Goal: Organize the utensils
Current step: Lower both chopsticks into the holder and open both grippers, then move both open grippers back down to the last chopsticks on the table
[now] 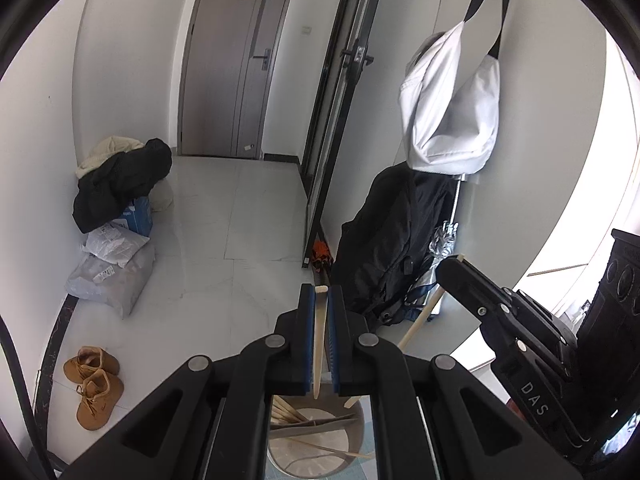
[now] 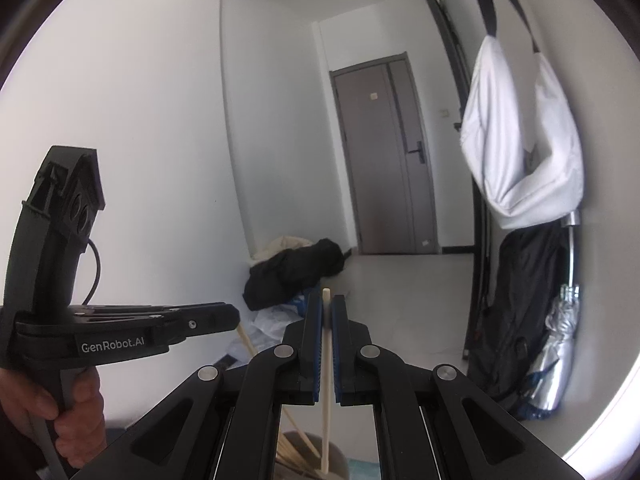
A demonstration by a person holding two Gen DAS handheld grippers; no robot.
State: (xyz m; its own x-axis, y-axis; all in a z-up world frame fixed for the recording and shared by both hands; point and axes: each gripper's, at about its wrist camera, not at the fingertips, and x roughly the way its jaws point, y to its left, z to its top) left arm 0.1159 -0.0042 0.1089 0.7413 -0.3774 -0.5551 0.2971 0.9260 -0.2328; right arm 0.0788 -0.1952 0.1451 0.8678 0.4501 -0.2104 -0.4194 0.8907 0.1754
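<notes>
My left gripper [image 1: 321, 300] is shut on a pale wooden chopstick [image 1: 319, 336], held upright with its lower tip over a round utensil holder [image 1: 316, 440] that has several chopsticks inside. My right gripper [image 2: 327, 304] is shut on another pale chopstick [image 2: 326, 380], also upright above the holder [image 2: 304, 456]. In the left wrist view the right gripper [image 1: 452, 268] shows at the right with its chopstick [image 1: 420, 320] slanting down. In the right wrist view the left gripper [image 2: 232, 314] shows at the left, held by a hand [image 2: 76, 416].
A grey door [image 1: 236, 60] stands at the far end of a tiled hallway. Dark clothes [image 1: 120, 184] lie piled on a box at left. Brown shoes [image 1: 94, 384] sit on the floor. A white bag [image 1: 452, 108] and a black jacket [image 1: 392, 240] hang at right.
</notes>
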